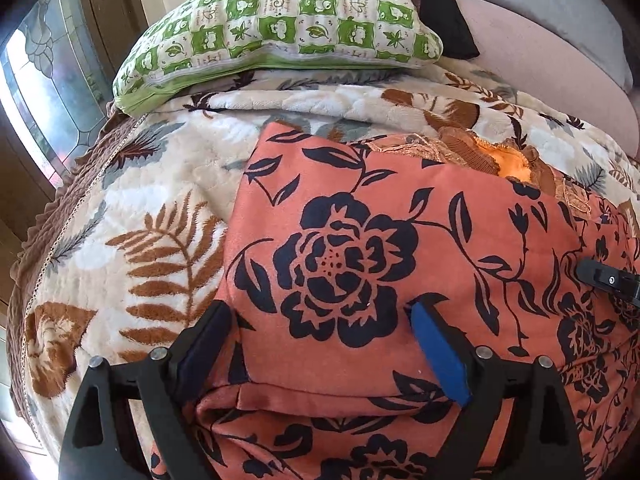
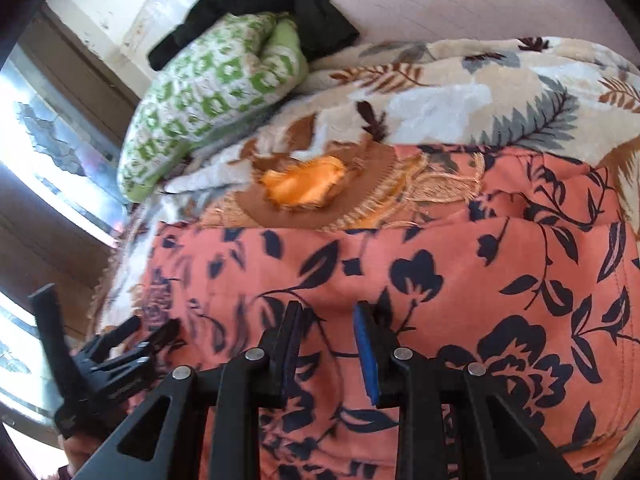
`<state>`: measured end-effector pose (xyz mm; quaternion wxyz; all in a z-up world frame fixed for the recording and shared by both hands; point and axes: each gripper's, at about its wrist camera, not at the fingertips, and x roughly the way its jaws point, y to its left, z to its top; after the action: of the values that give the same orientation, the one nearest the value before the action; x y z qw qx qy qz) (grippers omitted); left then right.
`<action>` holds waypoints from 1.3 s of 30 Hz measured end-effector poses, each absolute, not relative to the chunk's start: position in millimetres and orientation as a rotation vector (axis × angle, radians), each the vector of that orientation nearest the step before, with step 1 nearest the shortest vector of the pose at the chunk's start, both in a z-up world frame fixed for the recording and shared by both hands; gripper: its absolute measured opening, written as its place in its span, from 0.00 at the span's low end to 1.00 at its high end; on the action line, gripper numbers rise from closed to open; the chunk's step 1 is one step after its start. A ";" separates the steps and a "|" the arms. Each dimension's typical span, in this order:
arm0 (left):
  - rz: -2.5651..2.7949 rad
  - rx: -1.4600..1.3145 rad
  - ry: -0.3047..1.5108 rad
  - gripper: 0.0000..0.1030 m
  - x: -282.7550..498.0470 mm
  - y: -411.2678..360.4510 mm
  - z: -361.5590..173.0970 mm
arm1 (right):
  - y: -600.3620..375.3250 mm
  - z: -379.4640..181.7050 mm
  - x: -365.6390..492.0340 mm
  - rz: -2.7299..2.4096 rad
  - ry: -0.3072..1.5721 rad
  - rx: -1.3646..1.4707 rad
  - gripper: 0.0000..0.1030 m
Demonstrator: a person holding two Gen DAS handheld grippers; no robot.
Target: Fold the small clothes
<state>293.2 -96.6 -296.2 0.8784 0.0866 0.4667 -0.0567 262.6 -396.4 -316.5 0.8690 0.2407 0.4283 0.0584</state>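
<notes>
The orange floral garment (image 1: 360,248) lies spread on the leaf-print blanket (image 1: 160,208), one flap folded over. The left gripper (image 1: 320,344) hangs wide open above its folded edge, seemingly to take it; the right gripper (image 2: 326,340), blurred, stands parted over the cloth, gripping nothing.

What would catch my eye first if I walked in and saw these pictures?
Most likely the orange garment with bold dark flowers, spread over a leafy cream blanket on the bed. Both grippers, the left gripper and the right gripper, hover low over it with jaws open. Behind, a green checked pillow lies near the window, with a black cloth behind it.
</notes>
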 end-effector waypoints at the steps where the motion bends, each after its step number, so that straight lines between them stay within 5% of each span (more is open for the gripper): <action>1: -0.106 0.175 0.985 1.00 294.1 -94.4 -299.0 | -397.4 -320.1 264.1 0.131 0.890 0.506 0.28; 25: 0.043 0.024 1.054 1.00 309.9 -42.7 -292.4 | -275.8 -262.3 351.5 0.380 0.832 0.405 0.29; 32: 0.001 -0.054 1.114 1.00 314.1 -31.3 -302.1 | -215.8 -297.3 407.8 0.427 0.984 0.456 0.28; 39: 0.013 -0.041 1.096 1.00 315.3 -32.6 -299.2 | -239.6 -291.0 403.2 0.368 0.915 0.528 0.28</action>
<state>315.3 -32.6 -299.2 0.8534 -0.0196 0.5209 0.0063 403.2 -239.6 -291.0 0.8476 0.2506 0.4339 0.1745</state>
